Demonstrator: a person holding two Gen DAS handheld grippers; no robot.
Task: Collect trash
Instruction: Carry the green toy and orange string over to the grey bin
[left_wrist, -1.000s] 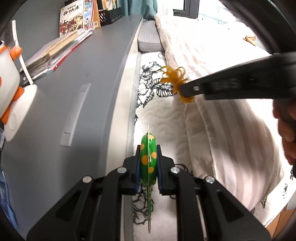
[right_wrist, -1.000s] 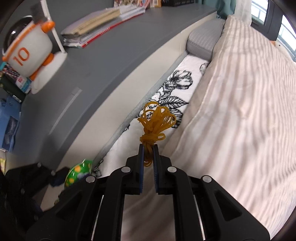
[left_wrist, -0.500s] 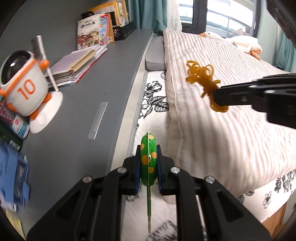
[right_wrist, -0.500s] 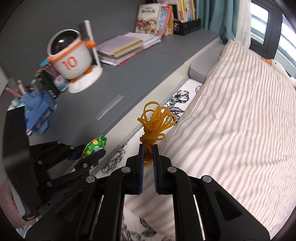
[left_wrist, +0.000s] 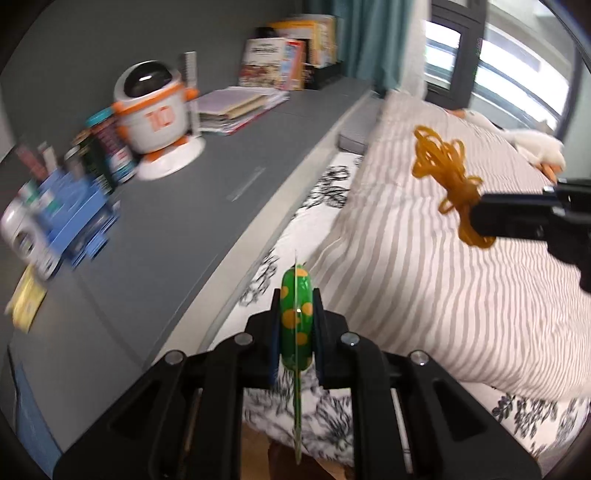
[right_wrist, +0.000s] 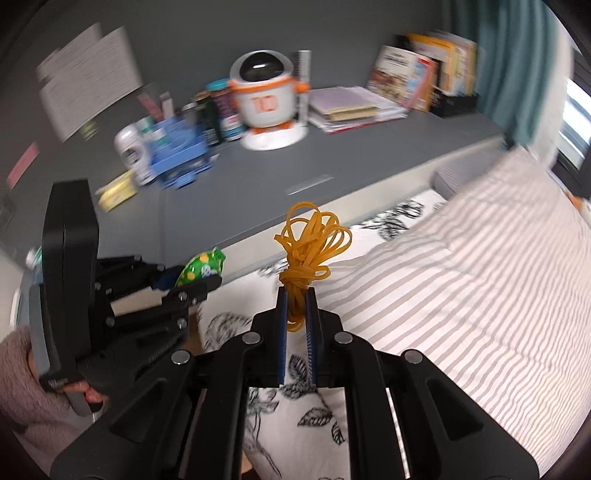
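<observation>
Gripping trash in both claws: the left gripper (left_wrist: 296, 328) is pinching a green spotted wrapper (left_wrist: 295, 325), the right gripper (right_wrist: 295, 306) a rubber-band bundle (right_wrist: 308, 251), both above the bed's edge (left_wrist: 258, 266); binning is still pending.

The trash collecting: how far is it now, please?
Done: both pieces are picked up. In hand: the left hand-held gripper is shut on a green wrapper; the right hand-held gripper is shut on a rubber band bundle, above the bed. Left: dropping them; no bin is in view.
</observation>
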